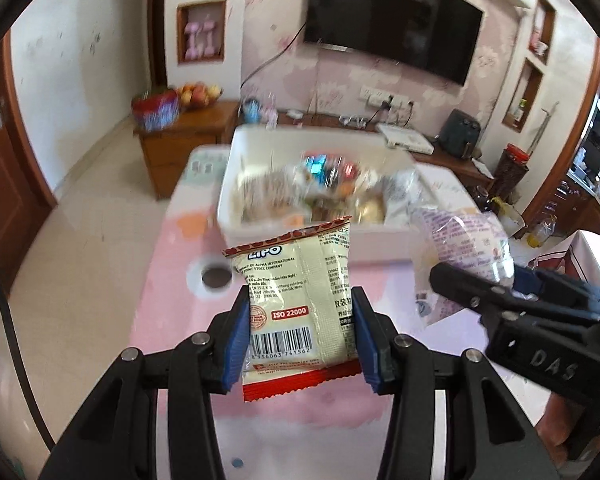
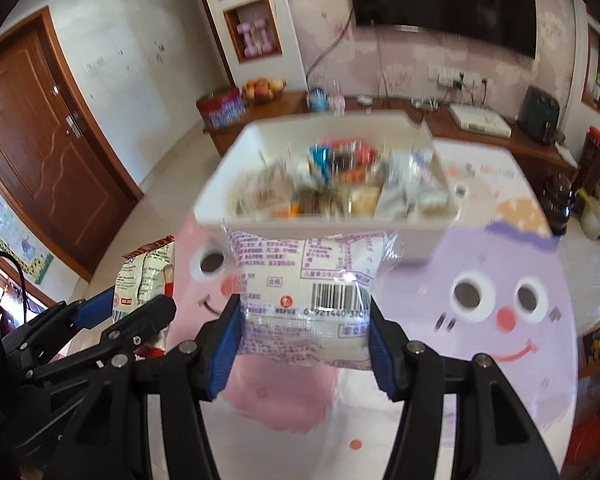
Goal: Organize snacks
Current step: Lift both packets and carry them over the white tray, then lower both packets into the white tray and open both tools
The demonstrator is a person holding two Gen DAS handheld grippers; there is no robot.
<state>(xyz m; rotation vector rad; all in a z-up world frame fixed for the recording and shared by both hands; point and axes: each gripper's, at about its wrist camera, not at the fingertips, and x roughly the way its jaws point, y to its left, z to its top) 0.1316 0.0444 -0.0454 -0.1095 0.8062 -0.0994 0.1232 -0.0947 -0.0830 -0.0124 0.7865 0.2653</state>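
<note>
In the left wrist view, the left tool (image 1: 302,334) clamped a cream biscuit packet (image 1: 300,300) above the counter (image 1: 172,320), short of the white bin (image 1: 300,196); in the right wrist view, the right tool (image 2: 304,338) gripped a clear bread packet (image 2: 306,288) similarly, ready for dropping in.

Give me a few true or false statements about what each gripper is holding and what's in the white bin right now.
1. The left gripper holds a cream packet with red edges. True.
2. The right gripper is empty. False: its fingers clamp a clear packet with purple print.
3. The white bin already has snacks in it. True.
4. Both packets lie flat on the table. False: both are held up off the table, in front of the bin.
</note>
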